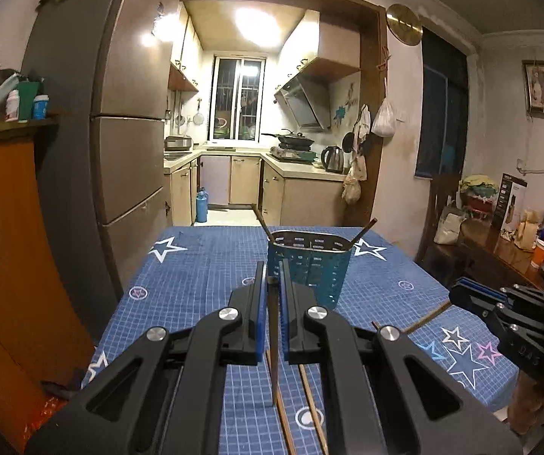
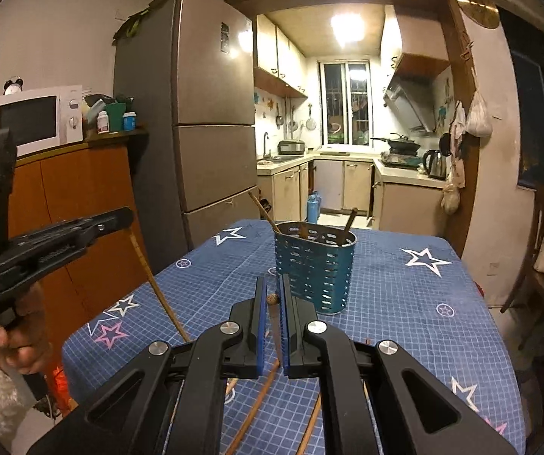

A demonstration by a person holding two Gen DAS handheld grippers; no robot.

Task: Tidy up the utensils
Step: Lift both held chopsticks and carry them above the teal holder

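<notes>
Left gripper [image 1: 271, 276]: jaws closed to a narrow gap, pinching a brown chopstick [image 1: 273, 345] that hangs tip-down between the blue pads above the table. Right gripper [image 2: 272, 295]: jaws likewise nearly together, pinching a second chopstick [image 2: 276, 335] whose rounded top shows just above the pads. Teal perforated utensil holder [image 2: 315, 265] stands upright on the blue star-print tablecloth [image 2: 404, 303], at about 1 o'clock from both grippers, close beyond the fingertips. Two chopsticks already lean in it, one toward 11 o'clock [image 1: 260, 220], one toward 1 o'clock [image 1: 365, 231]. More loose chopsticks [image 2: 257, 405] lie flat on the cloth at 6 o'clock, under the gripper bodies. In the right wrist view the left gripper sits at 9 o'clock, its stick slanting down toward the table.
</notes>
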